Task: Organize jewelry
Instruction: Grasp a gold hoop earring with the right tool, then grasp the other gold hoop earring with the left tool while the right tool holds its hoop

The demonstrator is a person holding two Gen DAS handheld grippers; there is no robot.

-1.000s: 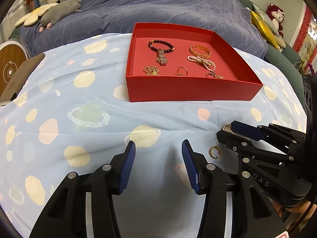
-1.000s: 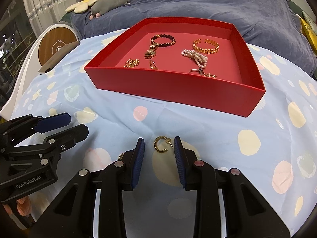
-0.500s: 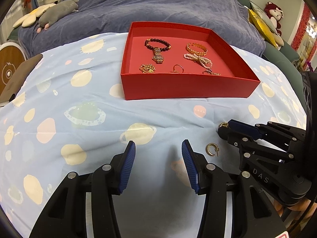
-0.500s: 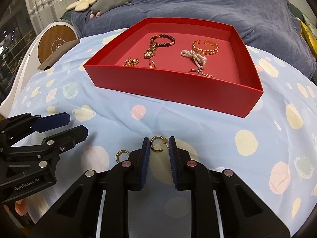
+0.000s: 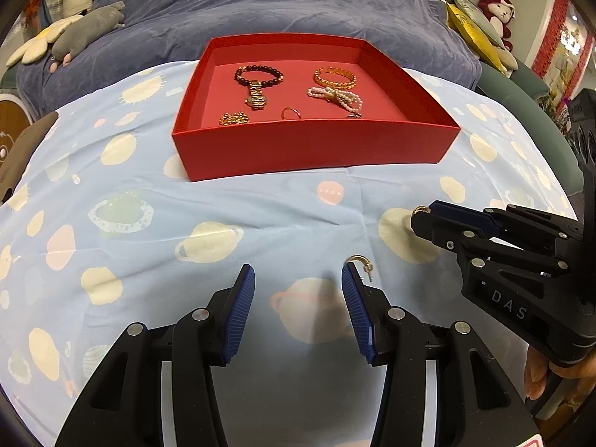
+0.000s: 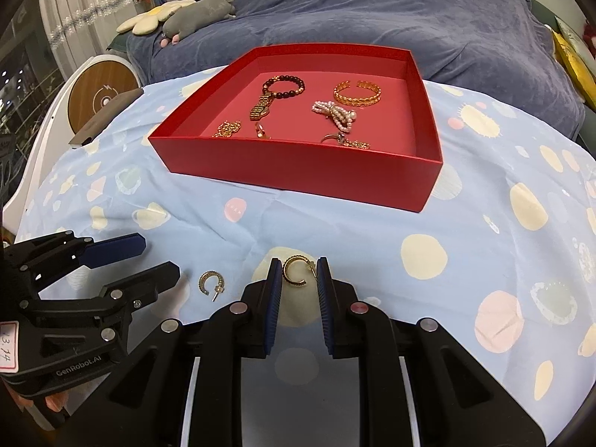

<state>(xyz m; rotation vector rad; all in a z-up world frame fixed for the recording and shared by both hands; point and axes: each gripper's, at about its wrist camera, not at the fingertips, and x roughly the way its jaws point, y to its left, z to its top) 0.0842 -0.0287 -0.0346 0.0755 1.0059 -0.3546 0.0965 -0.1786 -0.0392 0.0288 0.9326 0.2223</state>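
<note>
A red box (image 5: 313,145) (image 6: 298,167) on the spotted cloth holds several pieces of jewelry: a dark bead bracelet (image 5: 259,74), a gold bangle (image 6: 357,93), a pearl bow (image 6: 335,111). Two gold hoop earrings lie on the cloth. My right gripper (image 6: 298,273) has its jaws close around one hoop earring (image 6: 296,270), which looks pinched between them. The other hoop earring (image 6: 212,283) (image 5: 359,262) lies just beyond my left gripper's right fingertip (image 5: 350,279). My left gripper (image 5: 298,279) is open and empty.
A blue-covered bed (image 5: 260,3) with plush toys (image 5: 85,26) lies behind the box. A round wooden-faced object (image 6: 100,93) and a dark flat item (image 6: 104,111) sit at the cloth's left edge. Cushions (image 5: 473,33) are at the right.
My right gripper's jaws have narrowed around the hoop earring. My left gripper has shifted toward the second earring, which now lies by its right fingertip. The box has not moved.
</note>
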